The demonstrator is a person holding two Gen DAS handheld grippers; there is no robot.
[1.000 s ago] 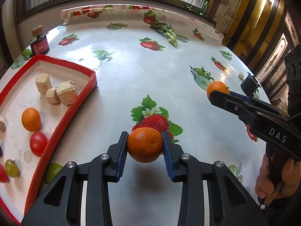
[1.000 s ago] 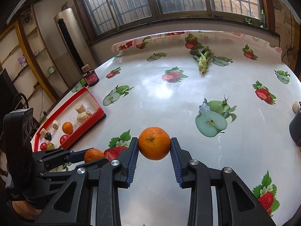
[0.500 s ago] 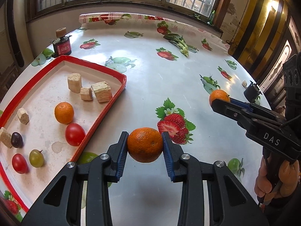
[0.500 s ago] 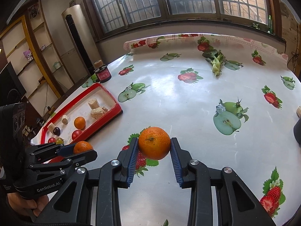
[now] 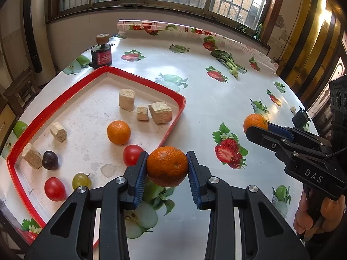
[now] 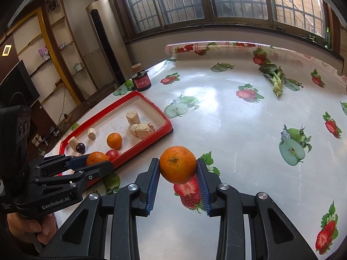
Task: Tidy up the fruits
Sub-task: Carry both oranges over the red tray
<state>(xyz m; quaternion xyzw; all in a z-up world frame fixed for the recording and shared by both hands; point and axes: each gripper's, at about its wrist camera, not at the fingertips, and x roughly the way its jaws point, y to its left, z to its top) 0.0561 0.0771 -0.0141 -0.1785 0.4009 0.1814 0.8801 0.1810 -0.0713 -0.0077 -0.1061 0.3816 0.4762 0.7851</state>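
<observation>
My left gripper (image 5: 167,169) is shut on an orange (image 5: 167,166) and holds it in the air over the near right edge of the red tray (image 5: 138,78). My right gripper (image 6: 178,169) is shut on a second orange (image 6: 177,164), above the table to the right of the tray (image 6: 149,103). Each gripper shows in the other's view: the right one (image 5: 257,127) with its orange (image 5: 253,121), the left one (image 6: 97,162) with its orange (image 6: 97,158). In the tray lie another orange (image 5: 118,132), red tomatoes (image 5: 132,154), a green grape (image 5: 81,180) and a dark plum (image 5: 50,160).
Several beige foam blocks (image 5: 160,112) lie in the tray. A dark jar with a cork lid (image 5: 101,53) stands behind the tray's far corner. A leafy green vegetable (image 5: 227,61) lies far right on the fruit-printed tablecloth. The table edge runs close on the right.
Both grippers have moved left toward the tray with their oranges. The left one has gone from over the strawberry print to the tray's edge. Both stay shut.
</observation>
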